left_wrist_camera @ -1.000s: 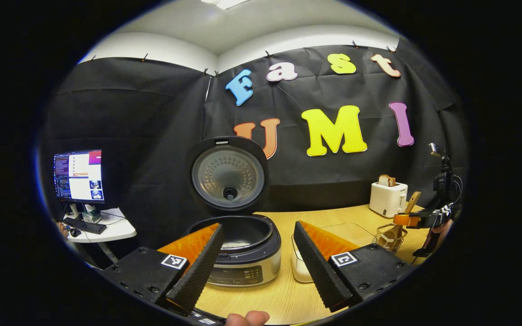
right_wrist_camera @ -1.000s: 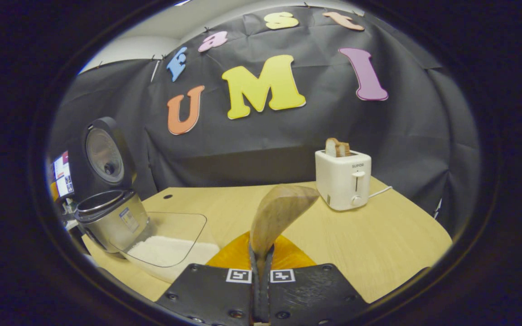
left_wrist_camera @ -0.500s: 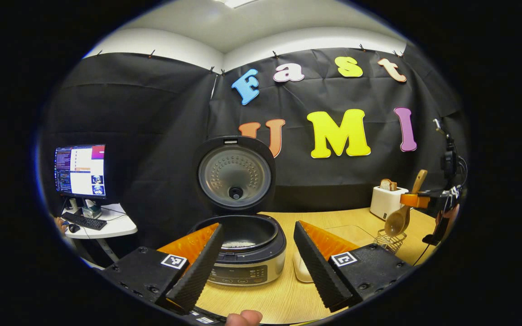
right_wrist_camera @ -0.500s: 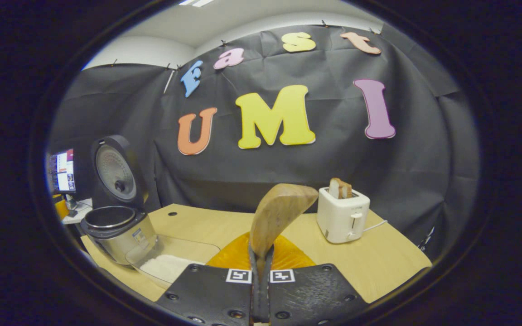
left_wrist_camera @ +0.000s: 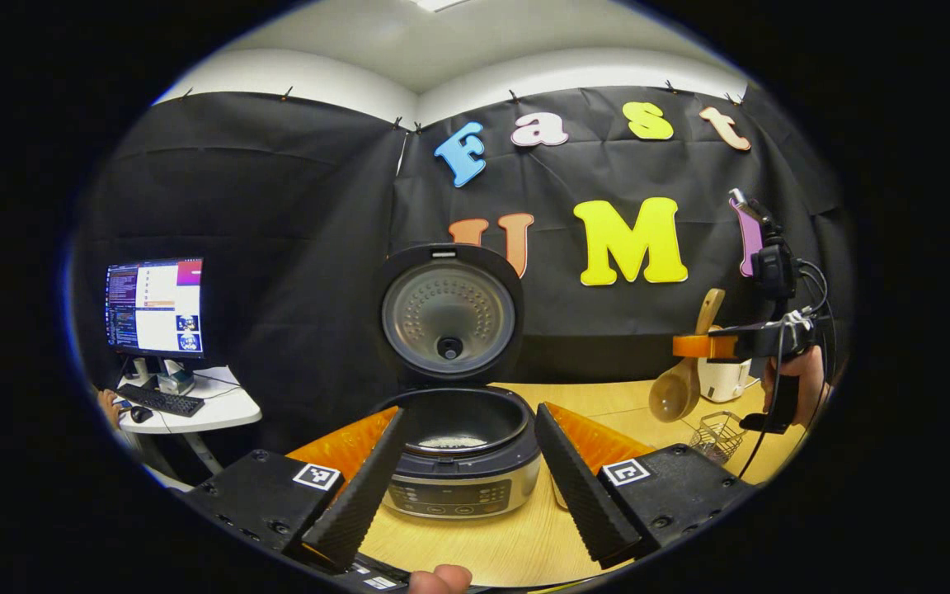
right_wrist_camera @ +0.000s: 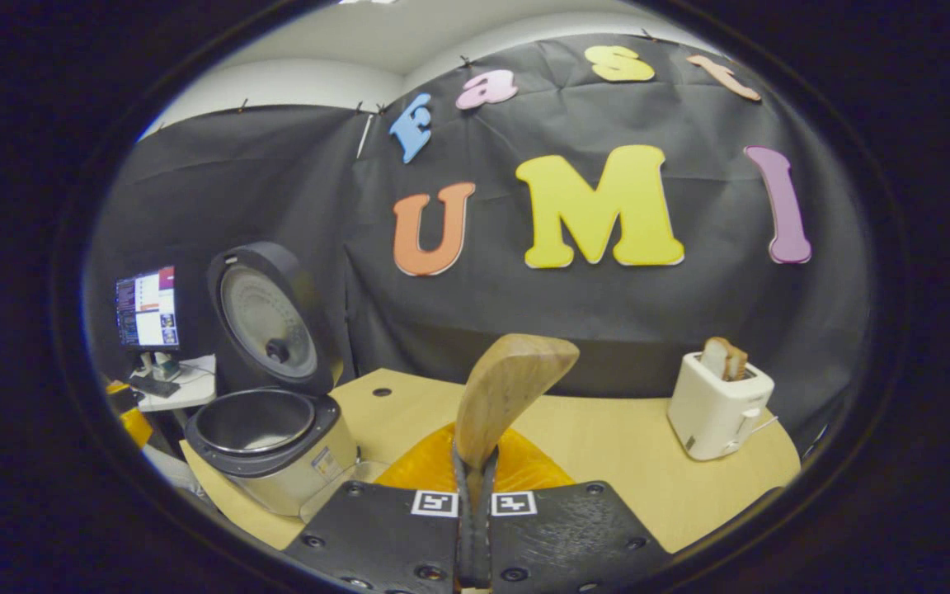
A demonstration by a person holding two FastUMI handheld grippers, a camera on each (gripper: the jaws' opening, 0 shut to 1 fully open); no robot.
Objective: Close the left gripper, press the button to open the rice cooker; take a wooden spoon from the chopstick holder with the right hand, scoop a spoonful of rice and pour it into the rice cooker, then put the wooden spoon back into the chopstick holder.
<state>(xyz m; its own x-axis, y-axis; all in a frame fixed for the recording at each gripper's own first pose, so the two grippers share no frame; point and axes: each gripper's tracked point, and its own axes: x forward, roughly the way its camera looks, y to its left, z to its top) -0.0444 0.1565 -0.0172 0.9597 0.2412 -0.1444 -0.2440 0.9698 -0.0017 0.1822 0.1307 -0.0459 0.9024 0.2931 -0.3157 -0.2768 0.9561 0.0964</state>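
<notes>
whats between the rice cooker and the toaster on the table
In the right gripper view, bare wooden table lies between the rice cooker and the toaster; in front of that stretch rises the wooden spoon, clamped in the right gripper.

wooden spoon (right_wrist_camera: 501, 396): handle hidden between the right claw's (right_wrist_camera: 475, 528) fingers; bowl out of the right gripper view.
rice container (left_wrist_camera: 559, 495): mostly hidden behind the left claw's (left_wrist_camera: 475, 470) finger.
monitor (left_wrist_camera: 155, 307): text too small to tell.
chopstick holder (left_wrist_camera: 716, 436): contents unclear.
</notes>
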